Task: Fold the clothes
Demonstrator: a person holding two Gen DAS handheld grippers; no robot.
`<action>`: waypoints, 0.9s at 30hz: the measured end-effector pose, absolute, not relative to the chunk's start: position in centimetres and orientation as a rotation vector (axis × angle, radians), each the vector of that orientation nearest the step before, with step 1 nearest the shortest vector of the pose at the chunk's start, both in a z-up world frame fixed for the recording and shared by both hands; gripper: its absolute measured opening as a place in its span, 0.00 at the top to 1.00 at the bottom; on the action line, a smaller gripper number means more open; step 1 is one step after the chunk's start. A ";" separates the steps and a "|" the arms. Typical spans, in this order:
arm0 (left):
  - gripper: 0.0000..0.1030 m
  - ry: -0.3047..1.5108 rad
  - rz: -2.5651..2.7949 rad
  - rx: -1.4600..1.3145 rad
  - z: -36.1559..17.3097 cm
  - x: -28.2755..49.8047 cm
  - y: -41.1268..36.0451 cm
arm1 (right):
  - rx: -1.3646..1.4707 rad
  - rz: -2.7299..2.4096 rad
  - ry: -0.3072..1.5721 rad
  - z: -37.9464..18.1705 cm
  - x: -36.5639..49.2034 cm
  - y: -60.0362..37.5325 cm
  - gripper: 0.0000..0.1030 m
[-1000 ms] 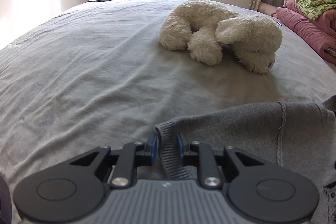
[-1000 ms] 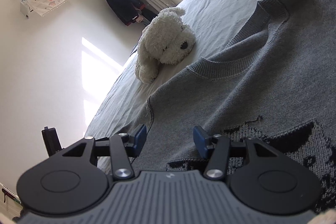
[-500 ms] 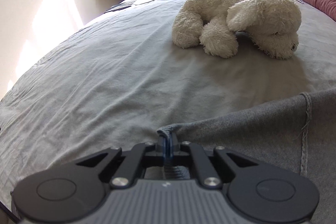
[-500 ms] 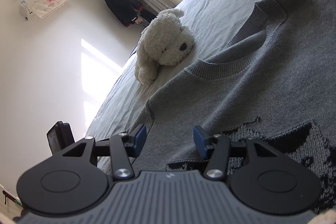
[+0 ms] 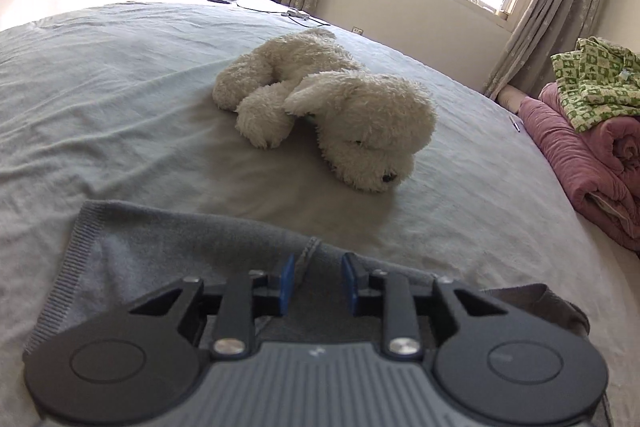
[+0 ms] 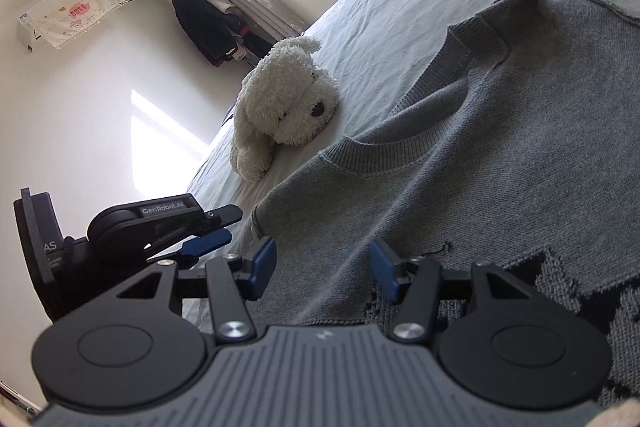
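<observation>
Lying under open left gripper (image 5: 316, 283): sweater (image 5: 168, 247)

Sweater (image 6: 500, 187) on bed (image 5: 120, 99), plush dog (image 5: 332, 111) behind it.

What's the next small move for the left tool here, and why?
Probably close the left tool on the grey sweater at the shoulder seam between its fingers: it's open, that fabric lies flat on the bed, and the sleeve is still spread out, unfolded.
</observation>
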State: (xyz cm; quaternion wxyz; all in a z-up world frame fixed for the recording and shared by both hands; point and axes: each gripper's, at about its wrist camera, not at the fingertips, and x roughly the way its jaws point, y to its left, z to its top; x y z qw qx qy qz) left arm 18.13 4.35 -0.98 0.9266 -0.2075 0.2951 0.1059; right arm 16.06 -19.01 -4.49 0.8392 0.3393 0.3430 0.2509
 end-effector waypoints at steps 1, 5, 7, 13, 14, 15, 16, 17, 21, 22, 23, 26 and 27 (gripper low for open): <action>0.74 0.586 0.204 -0.431 -1.7 18.2 3.8 | 0.722 0.525 0.724 -4.5 16.1 -19.2 0.44; 0.73 0.537 0.167 -0.479 -3.8 18.1 3.9 | 0.718 0.499 0.721 -4.7 16.3 -19.8 0.43; 0.72 0.515 0.150 -0.505 -4.8 18.0 4.1 | 0.709 0.476 0.719 -4.8 16.3 -19.9 0.43; 0.69 0.490 0.100 -0.568 -6.2 18.0 4.8 | 0.645 0.396 0.691 -4.5 16.0 -19.2 0.43; 0.69 0.491 0.094 -0.571 -6.2 18.1 4.8 | 0.622 0.373 0.681 -4.2 15.9 -19.0 0.43; 0.69 0.493 0.086 -0.578 -6.2 18.1 5.0 | 0.603 0.345 0.671 -3.9 15.8 -18.9 0.43; 0.69 0.495 0.076 -0.588 -6.2 18.2 5.2 | 0.589 0.313 0.660 -3.6 15.7 -18.7 0.43; 0.69 0.499 0.067 -0.604 -6.2 18.2 5.5 | 0.580 0.284 0.651 -3.3 15.5 -18.7 0.43; 0.69 0.518 0.039 -0.673 -6.2 18.3 6.5 | 0.564 0.226 0.614 -1.0 15.0 -19.7 0.43; 0.69 0.524 0.033 -0.679 -6.1 18.3 6.6 | 0.540 0.214 0.613 -0.3 15.0 -20.2 0.42; 0.69 0.530 0.027 -0.685 -6.0 18.3 6.6 | 0.506 0.198 0.614 0.3 15.0 -20.7 0.42; 0.68 0.536 0.008 -0.705 -5.8 18.3 6.8 | 0.379 0.105 0.602 2.0 15.2 -22.6 0.41; 0.68 0.533 0.004 -0.710 -5.7 18.3 6.8 | 0.343 0.076 0.602 2.3 15.3 -23.4 0.40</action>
